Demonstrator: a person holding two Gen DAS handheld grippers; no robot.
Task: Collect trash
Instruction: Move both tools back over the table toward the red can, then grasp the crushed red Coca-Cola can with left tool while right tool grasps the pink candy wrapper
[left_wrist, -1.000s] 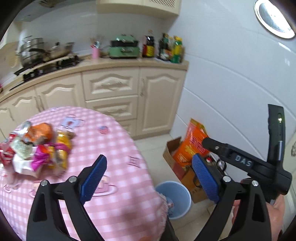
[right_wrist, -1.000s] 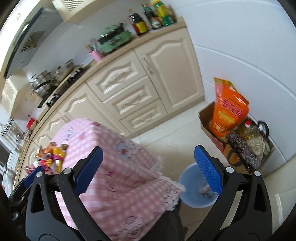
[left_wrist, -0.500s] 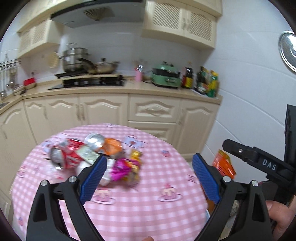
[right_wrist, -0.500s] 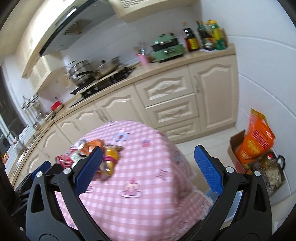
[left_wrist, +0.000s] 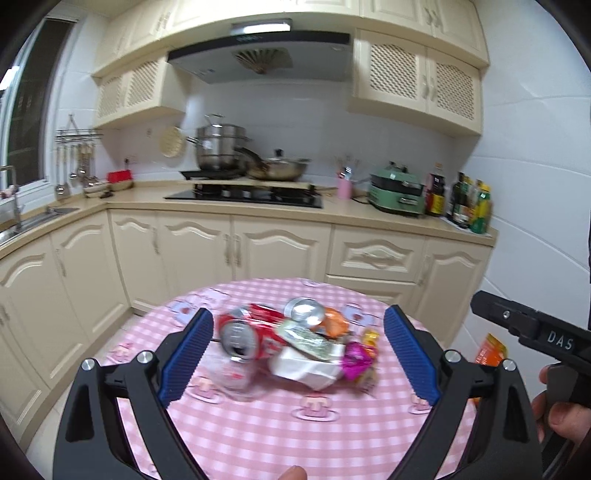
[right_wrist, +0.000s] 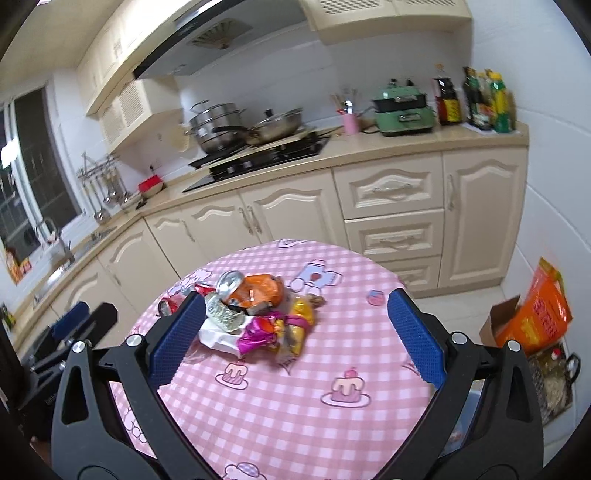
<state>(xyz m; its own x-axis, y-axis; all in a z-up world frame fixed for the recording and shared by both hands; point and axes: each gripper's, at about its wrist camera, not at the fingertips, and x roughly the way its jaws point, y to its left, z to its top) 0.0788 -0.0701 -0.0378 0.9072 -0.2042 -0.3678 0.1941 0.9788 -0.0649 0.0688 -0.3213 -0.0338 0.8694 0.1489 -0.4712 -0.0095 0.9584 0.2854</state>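
Observation:
A pile of trash (left_wrist: 295, 347) lies on the round table with a pink checked cloth (left_wrist: 295, 417): a crushed red can (left_wrist: 240, 334), a white paper wad (left_wrist: 306, 367), an orange wrapper (left_wrist: 334, 325) and a magenta foil wrapper (left_wrist: 354, 363). The pile also shows in the right wrist view (right_wrist: 255, 314). My left gripper (left_wrist: 297, 356) is open and empty, above the table just short of the pile. My right gripper (right_wrist: 295, 334) is open and empty, over the table (right_wrist: 314, 406) near the pile. The right gripper's body shows at the right of the left wrist view.
Cream kitchen cabinets (left_wrist: 240, 251) with a hob, pots (left_wrist: 221, 151) and bottles (left_wrist: 469, 203) stand behind the table. A cardboard box with an orange bag (right_wrist: 535, 317) sits on the floor at the right by the wall. A blue bin's rim (right_wrist: 469, 417) shows behind the right finger.
Both grippers have swung up and left from the floor and the blue bin toward the table. The trash pile now sits centred between the fingers of each. Both stayed open.

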